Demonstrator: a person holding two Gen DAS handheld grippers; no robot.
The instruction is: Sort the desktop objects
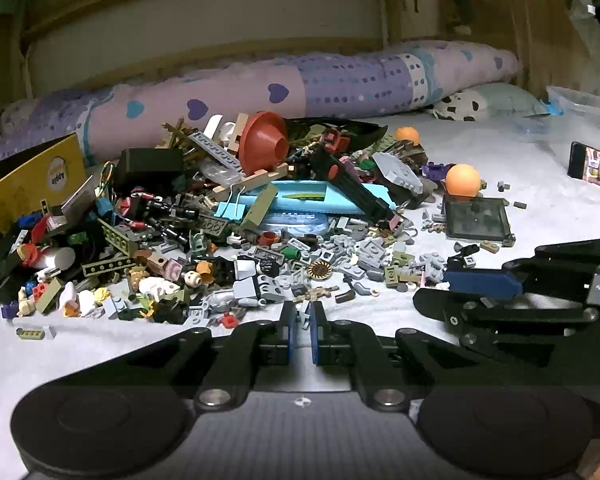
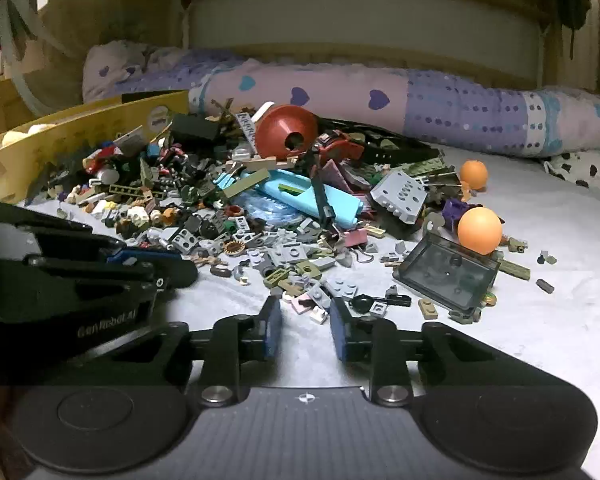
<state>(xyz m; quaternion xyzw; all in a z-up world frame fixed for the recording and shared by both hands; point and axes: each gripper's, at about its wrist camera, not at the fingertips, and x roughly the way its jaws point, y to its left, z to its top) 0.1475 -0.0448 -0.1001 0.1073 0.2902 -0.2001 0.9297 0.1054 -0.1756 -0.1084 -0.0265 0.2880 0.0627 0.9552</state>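
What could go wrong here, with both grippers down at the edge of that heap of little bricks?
The left gripper looks nearly shut on a tiny grey piece; it might slip out. The right gripper straddles several small plates and could grab more than one. A nudge might send the orange ball rolling off.

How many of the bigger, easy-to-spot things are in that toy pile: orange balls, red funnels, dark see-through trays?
Orange balls: 2 (near one, far one)
Red funnel: 1
Dark see-through tray: 1
Total: 4
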